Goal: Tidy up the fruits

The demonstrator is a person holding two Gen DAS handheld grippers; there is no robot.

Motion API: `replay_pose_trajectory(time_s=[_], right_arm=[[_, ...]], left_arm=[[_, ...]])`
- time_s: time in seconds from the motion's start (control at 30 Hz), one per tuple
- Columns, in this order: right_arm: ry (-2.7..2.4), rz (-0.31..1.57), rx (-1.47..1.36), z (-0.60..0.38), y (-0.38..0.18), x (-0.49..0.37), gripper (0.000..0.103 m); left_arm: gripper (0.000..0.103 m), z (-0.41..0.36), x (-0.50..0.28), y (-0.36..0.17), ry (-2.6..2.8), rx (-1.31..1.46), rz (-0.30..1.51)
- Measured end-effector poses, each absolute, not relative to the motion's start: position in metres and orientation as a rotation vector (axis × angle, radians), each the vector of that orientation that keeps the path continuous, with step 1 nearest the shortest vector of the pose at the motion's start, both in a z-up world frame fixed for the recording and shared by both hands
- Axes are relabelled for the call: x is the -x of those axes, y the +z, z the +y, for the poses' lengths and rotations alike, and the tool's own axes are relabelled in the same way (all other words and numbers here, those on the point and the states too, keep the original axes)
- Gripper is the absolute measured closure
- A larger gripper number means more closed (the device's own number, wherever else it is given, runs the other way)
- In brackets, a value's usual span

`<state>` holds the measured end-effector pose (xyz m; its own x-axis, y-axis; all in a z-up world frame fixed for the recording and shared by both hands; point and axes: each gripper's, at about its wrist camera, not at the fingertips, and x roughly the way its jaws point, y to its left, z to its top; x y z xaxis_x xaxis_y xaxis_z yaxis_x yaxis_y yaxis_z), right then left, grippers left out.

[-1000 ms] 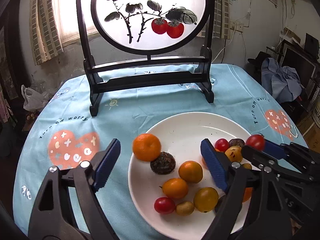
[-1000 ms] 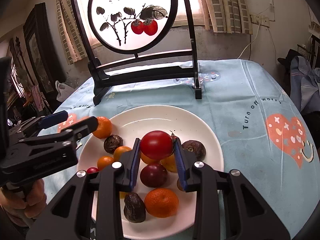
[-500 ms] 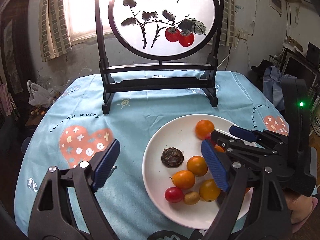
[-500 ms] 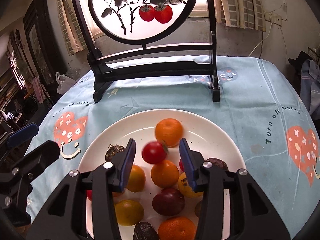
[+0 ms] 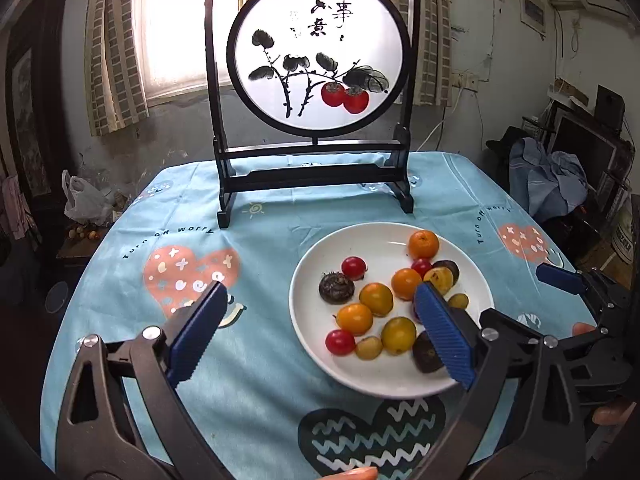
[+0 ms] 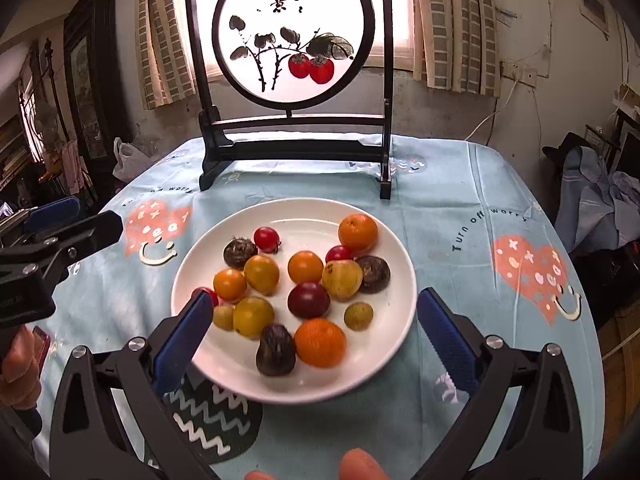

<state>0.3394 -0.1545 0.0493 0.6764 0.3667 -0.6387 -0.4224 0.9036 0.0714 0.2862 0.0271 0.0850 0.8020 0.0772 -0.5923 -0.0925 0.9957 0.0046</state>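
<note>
One white plate (image 6: 396,240) on one blue tablecloth (image 6: 460,208).

On the plate, right wrist view:
- large oranges (image 6: 357,232): 2
- small orange-yellow round fruits (image 6: 305,267): 4
- red cherry tomatoes (image 6: 266,239): 3, one half hidden behind a gripper pad
- dark purple plum (image 6: 308,300): 1
- dark brown wrinkled fruits (image 6: 239,252): 3
- yellowish pear-like fruit (image 6: 342,279): 1
- small olive-yellow fruits (image 6: 358,316): 2

One framed round painted screen (image 6: 292,32) stands behind.

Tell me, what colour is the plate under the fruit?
The plate is white, clearest in the right wrist view.
</note>
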Motion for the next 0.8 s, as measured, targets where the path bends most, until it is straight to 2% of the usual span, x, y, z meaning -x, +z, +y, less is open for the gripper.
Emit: replay_pose_trajectory(time_s=[0.37, 0.6, 0.8], right_arm=[[0.513, 0.614, 0.065, -0.195, 0.014, -0.235, 0.001], [0.528, 0.631, 0.166, -0.189, -0.009, -0.214, 0.001], [0.519, 0.662, 0.165, -0.189, -0.014, -0.211, 0.001]], left_arm=[[0.005, 0.003, -0.194, 0.038, 0.009, -0.031, 0.675], [0.005, 0.001, -0.185, 0.008, 0.031, -0.057, 0.707], [0.005, 0.003, -0.181, 0.005, 0.017, -0.024, 0.725]])
